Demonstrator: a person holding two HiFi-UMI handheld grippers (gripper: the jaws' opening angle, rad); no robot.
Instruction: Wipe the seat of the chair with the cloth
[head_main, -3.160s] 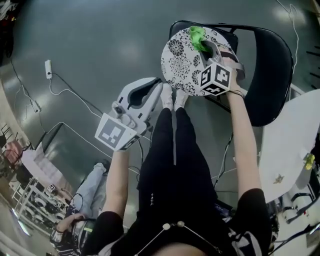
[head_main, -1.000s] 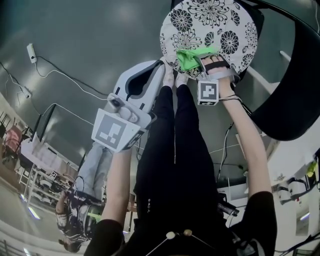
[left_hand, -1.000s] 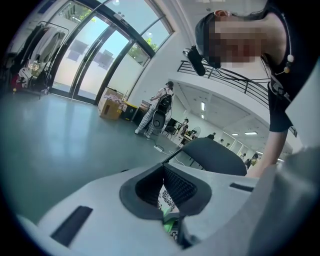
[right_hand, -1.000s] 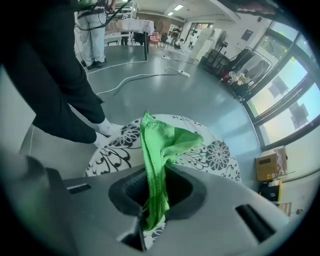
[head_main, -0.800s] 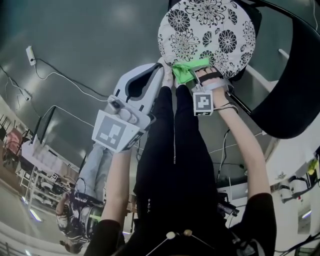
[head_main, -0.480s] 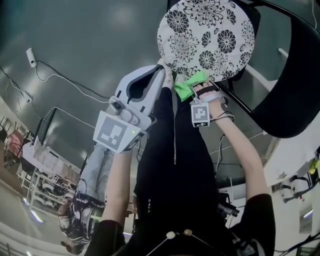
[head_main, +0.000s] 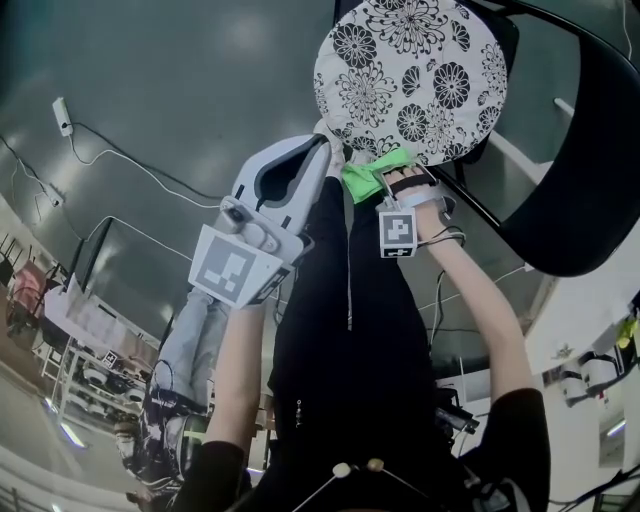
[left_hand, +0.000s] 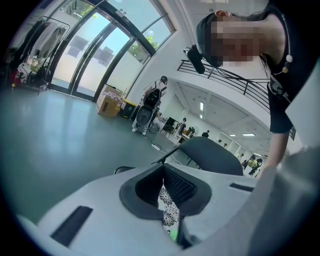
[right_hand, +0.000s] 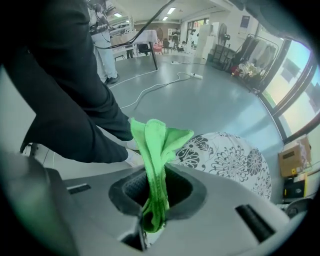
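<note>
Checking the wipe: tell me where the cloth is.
Head view, right of centre: the cloth is clamped in the right gripper, at the near edge of the seat.

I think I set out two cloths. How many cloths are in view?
1. The green cloth is clamped in the right gripper, by the near edge of the patterned chair seat. Another may lie hidden outside these views.
</note>
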